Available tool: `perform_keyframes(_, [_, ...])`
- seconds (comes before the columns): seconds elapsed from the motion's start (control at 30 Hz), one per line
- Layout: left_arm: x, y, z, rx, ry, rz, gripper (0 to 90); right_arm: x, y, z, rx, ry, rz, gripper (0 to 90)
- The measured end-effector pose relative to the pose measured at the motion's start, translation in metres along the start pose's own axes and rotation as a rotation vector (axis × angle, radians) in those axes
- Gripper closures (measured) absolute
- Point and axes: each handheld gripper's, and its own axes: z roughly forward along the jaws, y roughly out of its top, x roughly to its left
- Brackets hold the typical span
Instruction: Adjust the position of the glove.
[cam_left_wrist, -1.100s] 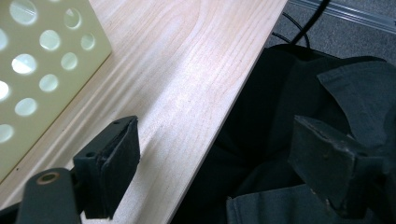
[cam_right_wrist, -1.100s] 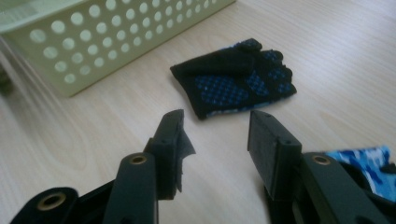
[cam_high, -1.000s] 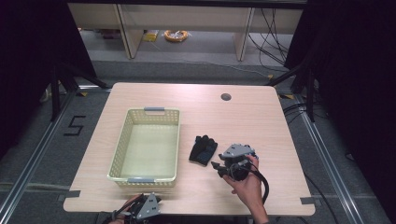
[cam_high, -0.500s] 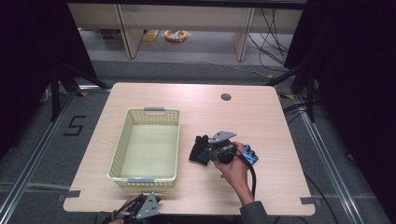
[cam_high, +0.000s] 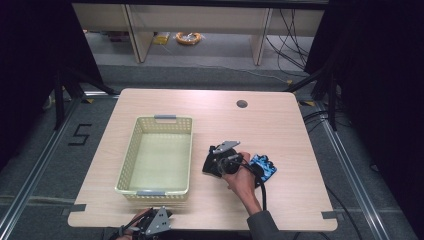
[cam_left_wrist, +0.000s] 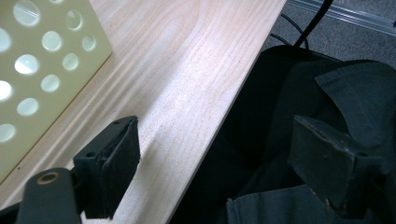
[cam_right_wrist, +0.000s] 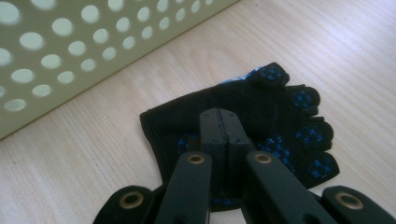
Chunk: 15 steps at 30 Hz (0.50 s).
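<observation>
A black fingerless glove (cam_right_wrist: 261, 107) with blue grip dots lies flat on the wooden table, just right of a pale yellow perforated basket (cam_high: 131, 150). My right gripper (cam_right_wrist: 219, 119) has just been closing; its jaws now meet flush, tips low over the glove's palm, and I see no fabric between them. From above, that gripper (cam_high: 216, 161) sits on top of the glove (cam_high: 207, 164). My left gripper (cam_left_wrist: 219, 172) stands open with nothing in it, at the table's near edge (cam_high: 150, 225), half over dark clothing.
The basket wall (cam_right_wrist: 70, 46) is close on the glove's far side and holds nothing. A blue and black thing (cam_high: 263, 167), perhaps a second glove, lies just right of the hand. A round cable hole (cam_high: 242, 104) is at the table's back.
My right gripper moved left and forward from the table's near right onto the black glove, and its jaws came together. The left gripper stayed at the near edge.
</observation>
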Motion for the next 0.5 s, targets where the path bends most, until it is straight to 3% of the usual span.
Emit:
perform_keyframes(0.27, [0.000,0.000,-0.001,-0.002,-0.009,0.004,16.5,0.003,-0.001,0.010,0.003,0.003,0.019,90.0])
perform_keyframes(0.5, [0.000,0.000,-0.001,-0.001,-0.006,-0.005,16.4,0.006,-0.005,0.010,0.030,0.004,-0.010,90.0])
